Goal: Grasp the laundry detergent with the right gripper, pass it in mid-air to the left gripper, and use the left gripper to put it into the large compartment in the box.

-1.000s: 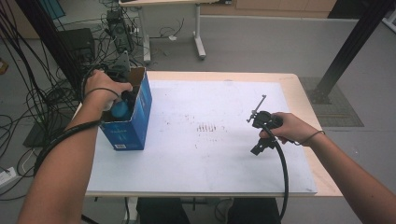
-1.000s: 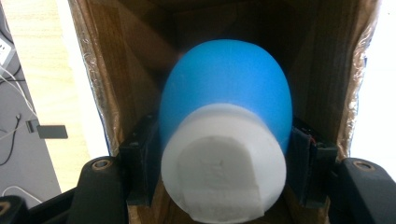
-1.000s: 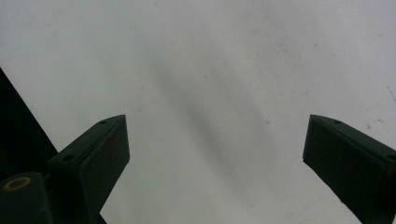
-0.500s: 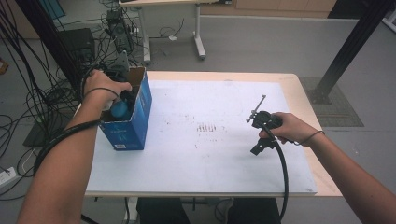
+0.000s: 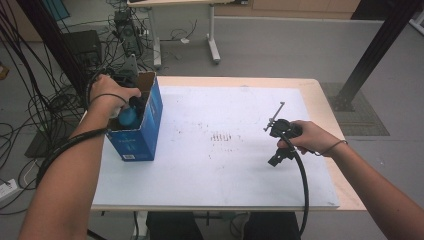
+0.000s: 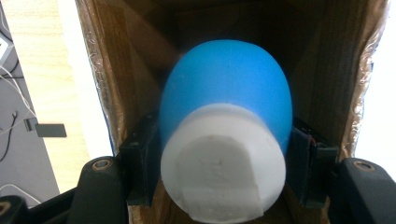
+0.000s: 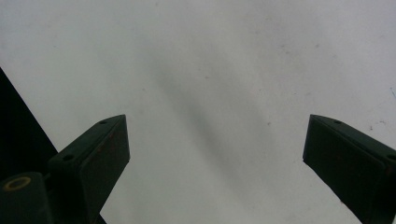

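Note:
A blue rounded object with a white base (image 6: 224,121) sits between the jaws of my left gripper (image 6: 219,172), which is shut on it inside an open cardboard box (image 6: 116,70). From the high view the blue box (image 5: 142,132) stands at the table's left edge, with the left hand and the blue object (image 5: 127,117) in its open top. My right gripper (image 5: 276,142) rests over the white sheet at the right, held in the right hand. Its jaws stand wide open with nothing between them, above bare white surface (image 7: 215,154).
A white sheet (image 5: 220,165) covers most of the wooden table (image 5: 320,90); faint dark marks lie near its middle. Cables, a black post and another table's legs stand on the floor behind. The right gripper's cable (image 5: 304,185) trails off the front edge.

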The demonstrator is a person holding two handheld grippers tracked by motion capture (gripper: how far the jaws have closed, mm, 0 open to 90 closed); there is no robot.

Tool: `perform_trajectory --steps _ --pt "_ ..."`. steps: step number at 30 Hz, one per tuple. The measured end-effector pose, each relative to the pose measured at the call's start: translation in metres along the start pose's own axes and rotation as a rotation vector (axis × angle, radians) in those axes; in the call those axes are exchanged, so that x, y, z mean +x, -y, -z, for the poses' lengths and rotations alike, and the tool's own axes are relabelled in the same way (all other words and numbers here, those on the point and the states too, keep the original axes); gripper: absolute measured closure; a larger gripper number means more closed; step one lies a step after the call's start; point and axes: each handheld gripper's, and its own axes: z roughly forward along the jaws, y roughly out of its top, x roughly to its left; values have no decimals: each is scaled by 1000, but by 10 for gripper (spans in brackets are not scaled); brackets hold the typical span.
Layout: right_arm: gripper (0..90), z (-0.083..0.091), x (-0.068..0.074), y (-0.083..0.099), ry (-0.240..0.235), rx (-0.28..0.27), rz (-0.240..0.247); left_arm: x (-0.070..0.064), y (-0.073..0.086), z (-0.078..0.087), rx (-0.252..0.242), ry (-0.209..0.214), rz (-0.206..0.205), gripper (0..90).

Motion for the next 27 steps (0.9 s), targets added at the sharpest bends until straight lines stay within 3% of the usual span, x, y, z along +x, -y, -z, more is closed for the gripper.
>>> perform_trajectory --steps 17,27 --pt "72 -1 -1 0 -2 -1 -1 0 -2 -1 10 7 -1 370" --pt "74 -1 -2 0 -4 5 -1 -2 -3 0 10 6 -12 299"
